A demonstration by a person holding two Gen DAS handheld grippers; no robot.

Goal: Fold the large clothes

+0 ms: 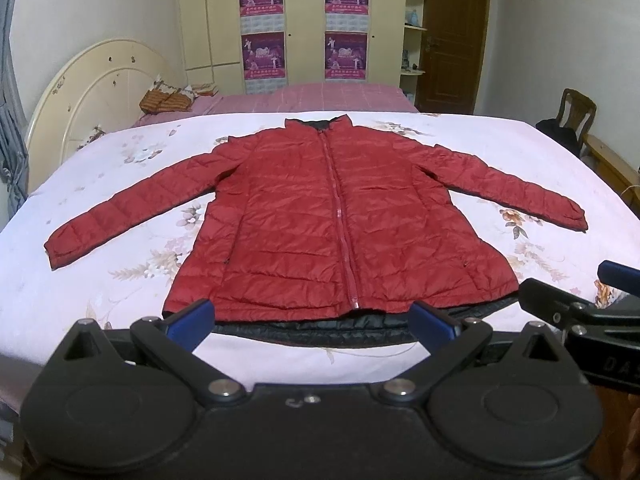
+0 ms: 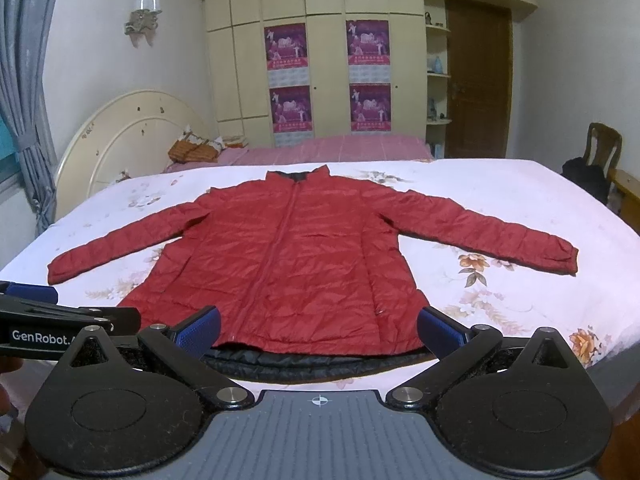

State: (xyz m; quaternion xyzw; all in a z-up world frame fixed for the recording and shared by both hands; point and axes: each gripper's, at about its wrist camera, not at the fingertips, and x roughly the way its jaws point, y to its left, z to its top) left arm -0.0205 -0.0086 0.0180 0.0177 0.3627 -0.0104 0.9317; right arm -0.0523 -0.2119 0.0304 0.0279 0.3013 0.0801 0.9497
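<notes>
A red quilted jacket (image 1: 320, 220) lies flat and zipped on the bed, collar at the far end, both sleeves spread outward, its dark lining showing along the near hem. It also shows in the right wrist view (image 2: 288, 256). My left gripper (image 1: 316, 320) is open and empty, held just in front of the hem. My right gripper (image 2: 320, 328) is open and empty, also just before the hem. The right gripper shows at the right edge of the left wrist view (image 1: 580, 304).
The jacket lies on a white floral bedsheet (image 1: 100, 292). A cream headboard (image 1: 92, 96) stands at the far left, a wardrobe with posters (image 1: 304, 24) at the back. A wooden chair (image 1: 576, 116) with a dark bag is at the right.
</notes>
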